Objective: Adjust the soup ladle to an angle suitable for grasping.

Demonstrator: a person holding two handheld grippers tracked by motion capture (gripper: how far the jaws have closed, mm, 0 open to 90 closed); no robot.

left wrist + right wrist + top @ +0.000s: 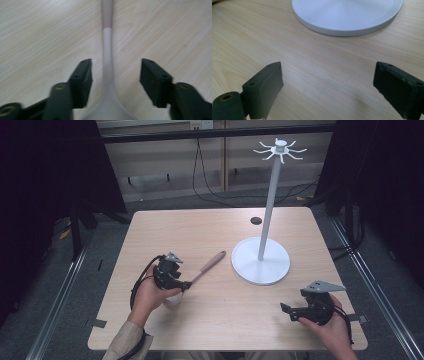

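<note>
Worktop [210, 320]: light wood grain, carrying a spoon and a white stand.
Spoon [207, 266]: lies flat left of centre, its pinkish-brown handle end pointing toward the stand's base, its pale bowl end under the left hand-held gripper.
Left hand-held gripper [186, 284]: held over the spoon's neck; in the left gripper view its jaws stand apart on either side of the neck [108, 75], touching neither side.
Right hand-held gripper [285, 308]: at the near right of the worktop, well apart from the spoon; jaws wide apart over bare wood, holding nothing.
Stand [261, 261]: round white base right of centre, with an upright pole topped by a ring of hooks; its base rim [347, 30] lies ahead of the right jaws.
</note>
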